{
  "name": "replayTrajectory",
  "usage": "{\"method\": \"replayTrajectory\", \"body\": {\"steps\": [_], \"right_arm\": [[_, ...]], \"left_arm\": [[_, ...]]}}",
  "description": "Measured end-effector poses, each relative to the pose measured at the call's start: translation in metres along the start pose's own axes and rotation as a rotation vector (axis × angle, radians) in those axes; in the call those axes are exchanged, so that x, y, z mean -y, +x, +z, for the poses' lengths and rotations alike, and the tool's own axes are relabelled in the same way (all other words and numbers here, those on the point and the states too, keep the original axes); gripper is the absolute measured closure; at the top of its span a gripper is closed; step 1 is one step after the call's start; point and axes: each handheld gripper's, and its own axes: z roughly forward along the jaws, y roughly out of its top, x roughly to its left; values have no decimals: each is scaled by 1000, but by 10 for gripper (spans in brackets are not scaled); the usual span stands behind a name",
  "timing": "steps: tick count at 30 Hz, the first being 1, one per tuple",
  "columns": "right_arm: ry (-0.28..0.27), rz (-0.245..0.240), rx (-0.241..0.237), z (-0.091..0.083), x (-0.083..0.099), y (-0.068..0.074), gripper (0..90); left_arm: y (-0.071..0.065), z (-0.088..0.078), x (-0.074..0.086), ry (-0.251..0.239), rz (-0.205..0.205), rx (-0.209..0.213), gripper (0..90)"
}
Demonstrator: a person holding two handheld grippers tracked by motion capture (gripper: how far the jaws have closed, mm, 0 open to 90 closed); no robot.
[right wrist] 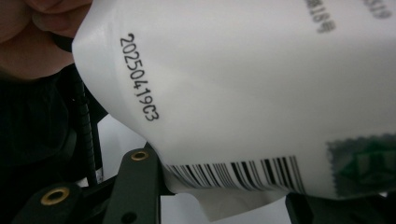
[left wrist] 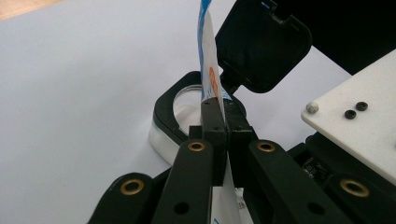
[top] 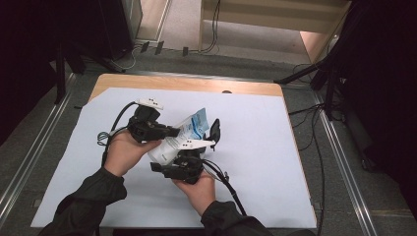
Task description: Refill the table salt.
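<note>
Two grips share one job: my right hand-held gripper (top: 183,164) clamps the white pouch (top: 169,145) by its body above the table (top: 275,162), steadying it, I judge, while my left hand-held gripper (left wrist: 225,126) pinches the blue-printed sheet (left wrist: 208,60) beyond, by the opened black lid (left wrist: 264,44).

- High view looks forward and down from above onto the whole worktop (top: 255,162).
- Both claw views sit very close, sharing the white pouch (top: 183,135) (left wrist: 208,70) (right wrist: 243,93).
</note>
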Motion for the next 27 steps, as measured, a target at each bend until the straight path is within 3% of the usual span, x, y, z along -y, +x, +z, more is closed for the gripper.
{"method": "replayTrajectory", "body": {"steps": [9, 27], "right_arm": [[-2, 23, -9, 0, -1, -1, 579], [34, -13, 9, 5, -5, 1, 543]], "left_arm": [[-1, 2, -1, -1, -2, -3, 900], [0, 4, -1, -10, -11, -9, 900]]}}
